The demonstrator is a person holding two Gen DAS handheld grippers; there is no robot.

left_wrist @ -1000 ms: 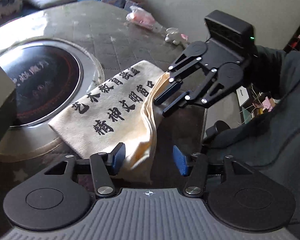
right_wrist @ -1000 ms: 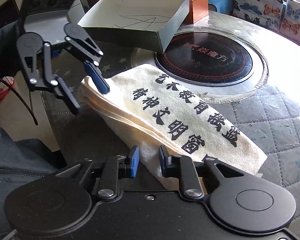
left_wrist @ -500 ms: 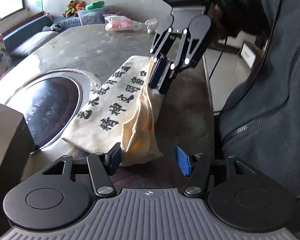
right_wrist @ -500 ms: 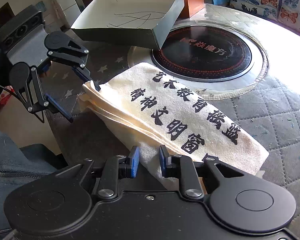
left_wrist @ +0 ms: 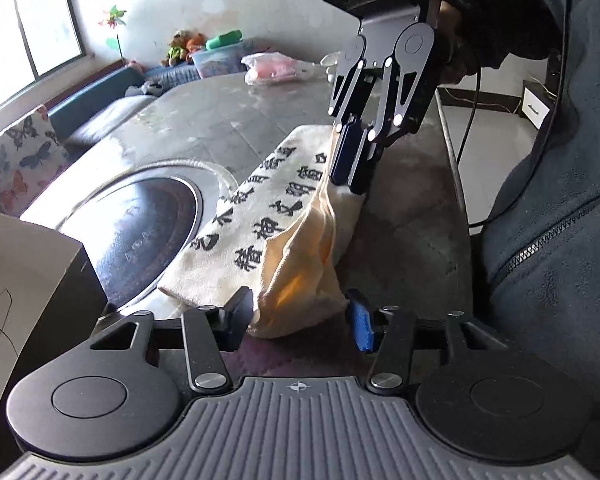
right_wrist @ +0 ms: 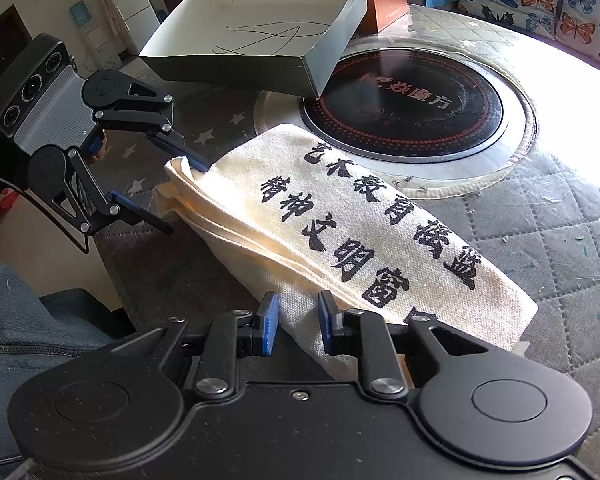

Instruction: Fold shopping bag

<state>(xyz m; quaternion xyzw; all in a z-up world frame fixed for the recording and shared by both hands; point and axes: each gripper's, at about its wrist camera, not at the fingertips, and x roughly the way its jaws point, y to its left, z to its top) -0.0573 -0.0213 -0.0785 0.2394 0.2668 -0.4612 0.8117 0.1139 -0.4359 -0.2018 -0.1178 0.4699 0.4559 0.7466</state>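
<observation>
Canvas tote bag (right_wrist: 340, 232) lies folded on table (right_wrist: 572, 248); right gripper (left_wrist: 350, 166) clenched on one end to anchor it, left gripper (right_wrist: 172, 196), fingers (right_wrist: 180, 150) just been closing, not yet clamped on other end

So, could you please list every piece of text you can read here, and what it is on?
"艺术教育摇篮": bag, upper row.
"精神文明窗口": bag, lower row.
"魔方": cooktop; the logo and the character before it are unclear.
Box: scribbles only, no words.
</observation>
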